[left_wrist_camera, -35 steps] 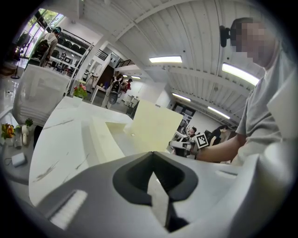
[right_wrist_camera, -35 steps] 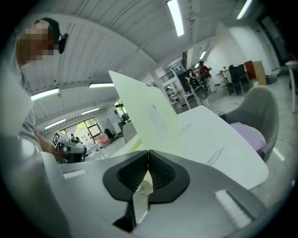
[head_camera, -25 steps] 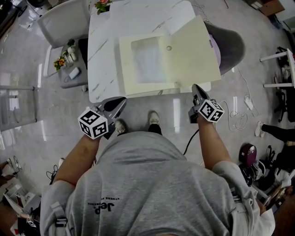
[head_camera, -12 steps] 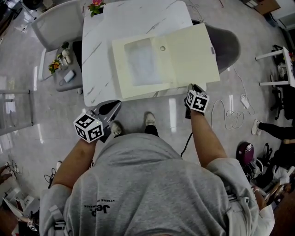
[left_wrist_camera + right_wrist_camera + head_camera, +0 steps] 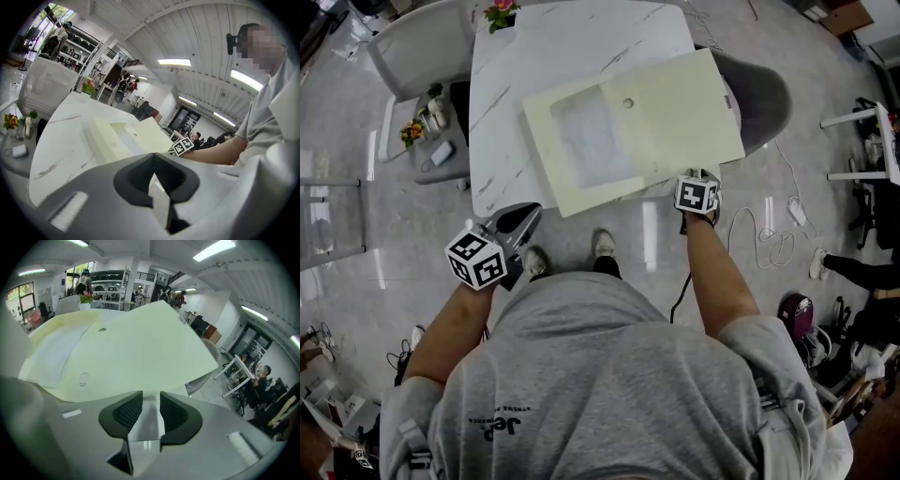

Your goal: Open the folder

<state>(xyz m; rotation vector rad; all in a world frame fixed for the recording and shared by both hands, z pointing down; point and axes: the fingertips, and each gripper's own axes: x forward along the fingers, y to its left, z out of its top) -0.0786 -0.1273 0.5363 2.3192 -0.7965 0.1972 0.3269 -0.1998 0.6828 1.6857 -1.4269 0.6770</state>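
Folder (image 5: pixel 633 131) is found lying open and flat on the counter (image 5: pixel 544 47), cover spread toward 3 o'clock. Right tool (image 5: pixel 698 178), at the cover's 6 o'clock edge, is opening with nothing between its jaws; the release step is judged in hand. Left tool (image 5: pixel 528 211) is held closed and empty at 8 o'clock. A clear withdrawal is called for next.

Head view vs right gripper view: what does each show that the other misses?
Head view only: the left gripper by the white table at its near-left corner, the person's shoes, a cable on the floor.
Right gripper view only: the right gripper, jaws opening with nothing between them, just short of the folder at its near edge.
Both: the folder lying open on the table, flowers at its far end.
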